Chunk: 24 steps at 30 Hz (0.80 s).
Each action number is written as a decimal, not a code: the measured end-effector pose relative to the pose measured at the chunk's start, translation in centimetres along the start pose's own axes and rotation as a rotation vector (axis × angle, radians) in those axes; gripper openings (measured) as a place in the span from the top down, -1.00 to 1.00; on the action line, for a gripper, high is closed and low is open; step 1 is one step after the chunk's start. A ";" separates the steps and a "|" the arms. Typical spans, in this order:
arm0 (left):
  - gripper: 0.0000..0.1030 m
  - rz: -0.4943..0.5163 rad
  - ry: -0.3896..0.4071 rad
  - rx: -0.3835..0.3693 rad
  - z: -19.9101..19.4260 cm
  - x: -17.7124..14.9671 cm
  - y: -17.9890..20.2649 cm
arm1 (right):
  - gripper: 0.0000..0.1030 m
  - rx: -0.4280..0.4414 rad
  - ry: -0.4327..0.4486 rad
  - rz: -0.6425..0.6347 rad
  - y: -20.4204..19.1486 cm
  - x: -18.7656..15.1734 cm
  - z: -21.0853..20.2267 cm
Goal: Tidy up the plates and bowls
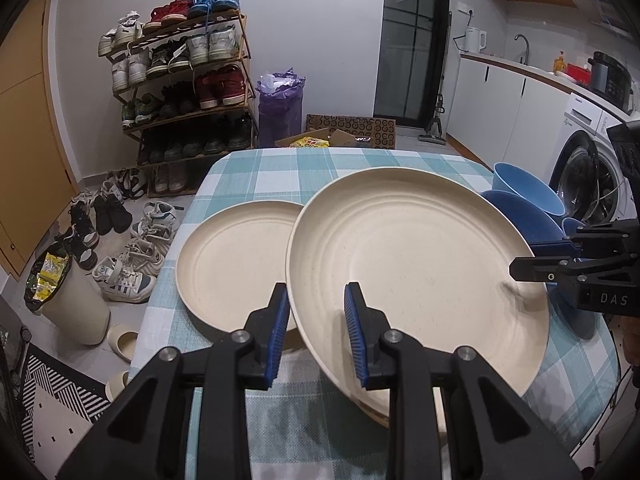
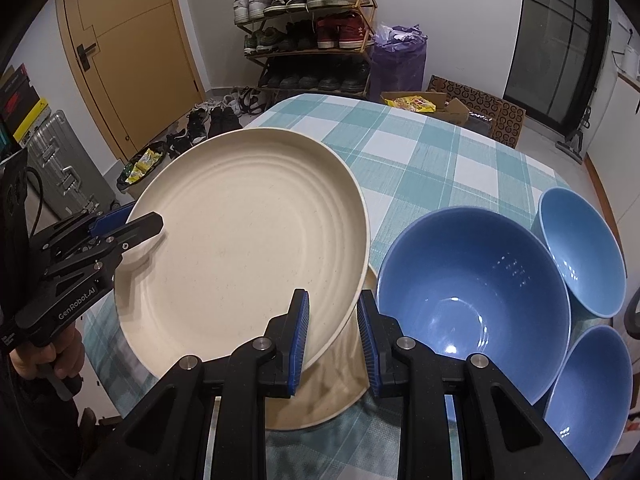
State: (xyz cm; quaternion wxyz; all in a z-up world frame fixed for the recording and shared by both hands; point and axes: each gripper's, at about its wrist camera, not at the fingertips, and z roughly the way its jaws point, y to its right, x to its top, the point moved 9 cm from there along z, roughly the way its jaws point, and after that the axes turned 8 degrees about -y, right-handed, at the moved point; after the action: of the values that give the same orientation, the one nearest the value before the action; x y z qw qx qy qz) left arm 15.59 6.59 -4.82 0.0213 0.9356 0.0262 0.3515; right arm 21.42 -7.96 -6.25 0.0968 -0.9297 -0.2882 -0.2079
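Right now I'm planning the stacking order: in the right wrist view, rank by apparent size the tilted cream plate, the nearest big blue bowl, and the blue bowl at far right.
1. Tilted cream plate
2. Big blue bowl
3. Far-right blue bowl, though it sits farther from the camera, so its true size is unsure.

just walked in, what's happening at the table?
A person with two handheld grippers is sorting dishes. The left gripper and right gripper both straddle the rim of a cream plate, held lifted and tilted above another cream plate. A third cream plate lies flat on the checked tablecloth. Three blue bowls sit untouched beside them.
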 end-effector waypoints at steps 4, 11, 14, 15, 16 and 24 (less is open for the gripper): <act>0.50 0.010 0.000 0.003 0.1 -0.7 0.2 | 0.51 -0.002 0.003 0.005 0.1 -0.5 0.3; 0.50 0.008 -0.012 0.006 0.6 -1.8 0.2 | 0.51 -0.018 0.005 -0.007 -0.5 -1.6 0.4; 0.50 0.003 -0.016 -0.001 0.8 -2.2 0.0 | 0.51 -0.019 0.001 -0.008 -0.8 -2.1 0.7; 0.50 0.000 -0.016 -0.003 0.9 -2.3 -0.1 | 0.51 -0.020 0.001 -0.009 -0.9 -2.3 0.7; 0.50 -0.001 -0.017 -0.004 0.9 -2.3 -0.1 | 0.51 -0.021 0.001 -0.009 -0.9 -2.4 0.8; 0.50 -0.015 -0.018 -0.016 1.4 -2.9 -0.3 | 0.51 -0.029 -0.009 -0.006 -1.3 -3.4 1.7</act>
State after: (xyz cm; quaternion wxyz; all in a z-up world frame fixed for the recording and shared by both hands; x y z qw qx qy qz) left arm 14.33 6.69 -7.83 0.0318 0.9382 0.0300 0.3433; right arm 18.65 -8.05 -9.16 0.0812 -0.9310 -0.2886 -0.2082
